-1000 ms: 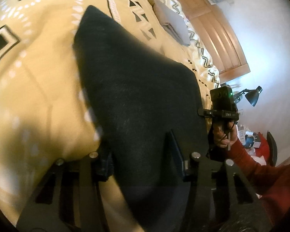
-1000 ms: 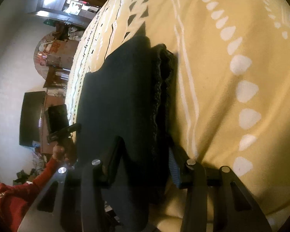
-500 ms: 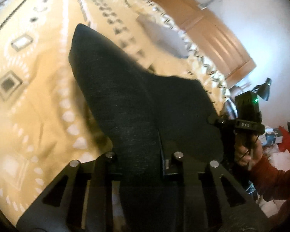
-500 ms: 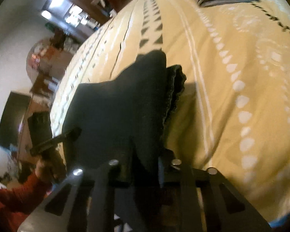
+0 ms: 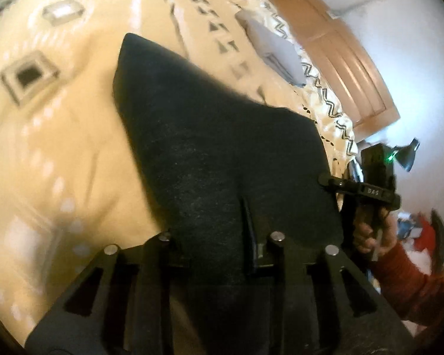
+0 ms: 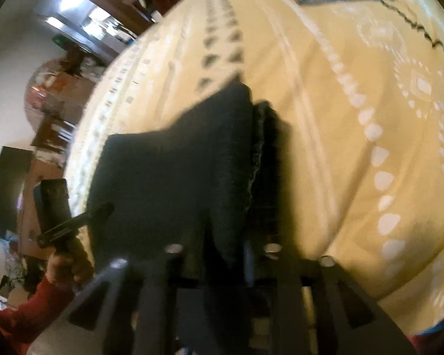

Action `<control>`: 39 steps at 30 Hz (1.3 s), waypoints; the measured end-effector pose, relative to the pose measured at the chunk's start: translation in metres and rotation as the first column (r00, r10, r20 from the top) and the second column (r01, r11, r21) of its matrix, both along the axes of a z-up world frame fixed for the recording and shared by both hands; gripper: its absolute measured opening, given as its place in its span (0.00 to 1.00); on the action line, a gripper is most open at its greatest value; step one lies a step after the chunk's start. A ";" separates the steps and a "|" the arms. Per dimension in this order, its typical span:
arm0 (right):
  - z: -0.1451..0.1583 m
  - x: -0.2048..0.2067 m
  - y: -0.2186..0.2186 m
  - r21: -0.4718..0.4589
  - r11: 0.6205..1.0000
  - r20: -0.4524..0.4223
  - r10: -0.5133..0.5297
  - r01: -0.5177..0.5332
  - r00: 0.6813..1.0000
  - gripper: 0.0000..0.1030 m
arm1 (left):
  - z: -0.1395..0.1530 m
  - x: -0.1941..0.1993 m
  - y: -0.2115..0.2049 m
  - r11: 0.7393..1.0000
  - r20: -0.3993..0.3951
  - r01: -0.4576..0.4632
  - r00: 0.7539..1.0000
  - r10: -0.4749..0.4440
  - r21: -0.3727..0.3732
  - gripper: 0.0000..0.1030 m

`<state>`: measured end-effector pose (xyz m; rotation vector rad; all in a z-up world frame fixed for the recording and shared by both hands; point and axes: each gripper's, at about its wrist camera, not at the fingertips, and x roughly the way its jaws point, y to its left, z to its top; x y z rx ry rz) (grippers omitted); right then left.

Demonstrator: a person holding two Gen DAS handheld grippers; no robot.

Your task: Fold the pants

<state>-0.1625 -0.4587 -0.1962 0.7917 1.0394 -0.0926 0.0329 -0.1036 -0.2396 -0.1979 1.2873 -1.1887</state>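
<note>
Pants (image 5: pixel 222 148) are dark, nubby fabric, lifted off the yellow patterned bedspread (image 5: pixel 59 148) with each tool pinching a near corner. Left tool (image 5: pixel 216 251) is clamped on cloth at 6 o'clock in its view; right tool (image 6: pixel 222 254) likewise. Only the right view shows the frilly layered edge (image 6: pixel 259 153) at 12 o'clock of its fingers. Left view shows a gray folded item (image 5: pixel 275 50) at 1 o'clock, wooden headboard (image 5: pixel 346 53) beyond, and the other hand (image 5: pixel 373 230) at 3 o'clock.

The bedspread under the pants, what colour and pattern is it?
The bedspread is pale yellow with white dotted lines and dark triangles; the right wrist view shows it best.
</note>
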 end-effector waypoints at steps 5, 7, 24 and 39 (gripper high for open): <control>-0.002 0.001 -0.008 -0.038 0.999 0.028 0.020 -0.019 0.999 0.53 | 0.002 -0.003 -0.004 1.000 0.015 0.016 1.000 -0.016 0.000 0.32; 0.000 0.002 -0.015 -0.041 0.999 0.056 0.018 -0.016 0.998 0.54 | 0.001 -0.003 -0.003 1.000 0.009 0.021 1.000 -0.021 -0.006 0.33; -0.044 0.034 -0.038 0.280 0.949 0.241 0.073 -0.142 0.968 0.61 | -0.006 -0.001 0.002 0.999 0.019 0.026 0.999 -0.025 -0.037 0.34; -0.039 0.007 0.009 0.297 0.950 0.215 0.035 -0.100 0.976 0.36 | 0.006 -0.009 -0.012 0.999 0.087 0.033 0.996 -0.034 0.017 0.31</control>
